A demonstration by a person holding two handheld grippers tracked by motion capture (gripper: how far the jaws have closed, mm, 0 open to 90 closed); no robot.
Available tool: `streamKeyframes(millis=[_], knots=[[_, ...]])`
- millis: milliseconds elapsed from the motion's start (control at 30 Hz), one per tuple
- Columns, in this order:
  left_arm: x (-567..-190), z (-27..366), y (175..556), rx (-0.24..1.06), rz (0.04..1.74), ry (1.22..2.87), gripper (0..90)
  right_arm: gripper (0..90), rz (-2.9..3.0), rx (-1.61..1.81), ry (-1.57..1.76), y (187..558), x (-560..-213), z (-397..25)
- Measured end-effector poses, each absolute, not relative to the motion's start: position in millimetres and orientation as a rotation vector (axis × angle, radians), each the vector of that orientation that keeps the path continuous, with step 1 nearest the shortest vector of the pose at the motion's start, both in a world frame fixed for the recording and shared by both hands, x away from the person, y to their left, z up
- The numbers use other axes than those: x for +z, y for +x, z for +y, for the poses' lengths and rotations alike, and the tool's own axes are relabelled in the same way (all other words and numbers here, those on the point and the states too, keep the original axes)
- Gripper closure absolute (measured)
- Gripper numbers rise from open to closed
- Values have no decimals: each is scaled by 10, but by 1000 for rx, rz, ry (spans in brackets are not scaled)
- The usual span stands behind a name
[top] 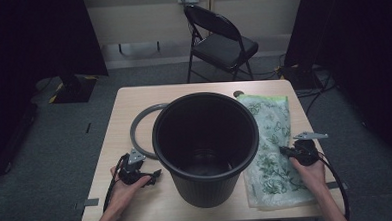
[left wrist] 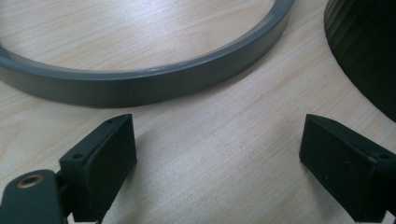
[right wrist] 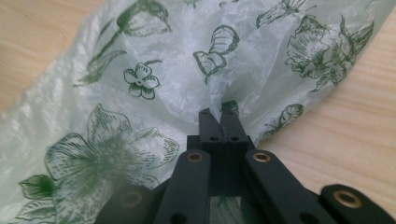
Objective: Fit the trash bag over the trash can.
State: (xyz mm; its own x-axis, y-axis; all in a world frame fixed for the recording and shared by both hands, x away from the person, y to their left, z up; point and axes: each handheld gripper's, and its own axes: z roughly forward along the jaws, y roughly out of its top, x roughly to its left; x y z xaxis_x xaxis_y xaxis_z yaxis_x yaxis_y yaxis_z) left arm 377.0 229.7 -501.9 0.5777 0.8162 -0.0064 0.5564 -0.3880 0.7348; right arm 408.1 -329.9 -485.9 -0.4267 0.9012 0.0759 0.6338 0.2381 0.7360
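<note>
- Right claw: jaws pinched together on a fold of the flower-print plastic bag; in the right gripper view the film bunches up at the jaw tips.
- Bag lies flat on the table under and ahead of that claw, its left edge against the black bucket, its near end close to the table's front edge.
- Left claw: jaws spread wide, nothing between them, bare wood under the gap; it sits low over the table.
- Grey ring lies flat just ahead of the left claw, not touching it; bucket wall close on that claw's right.
- Room: open wood around the left claw toward the table's left and front edges; right claw is near the right edge, bucket well to its left.
</note>
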Motion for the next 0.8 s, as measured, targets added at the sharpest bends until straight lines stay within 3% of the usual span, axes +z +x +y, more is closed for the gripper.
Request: streamKeyframes(millis=[300,500,533,600,667,800], knots=[[-4946,2343,3795,347,1090,2086,167,900,2137,1129,1372,4151,-4678,-3172],[-4790,2355,3786,350,1070,2012,188,900,2107,1235,1351,4173,-4515,-3079],[-4742,2357,3786,342,1061,2015,205,900,2099,1254,1342,4166,-4481,-3067],[-4636,2381,3784,314,1036,1973,362,900,2081,1286,1326,4147,-4406,-3041],[-4512,2399,3793,327,1044,1917,306,900,2072,1301,1306,4119,-4333,-3003],[-4269,2390,3816,350,990,1870,300,900,2050,1365,1267,4079,-4181,-2940]])
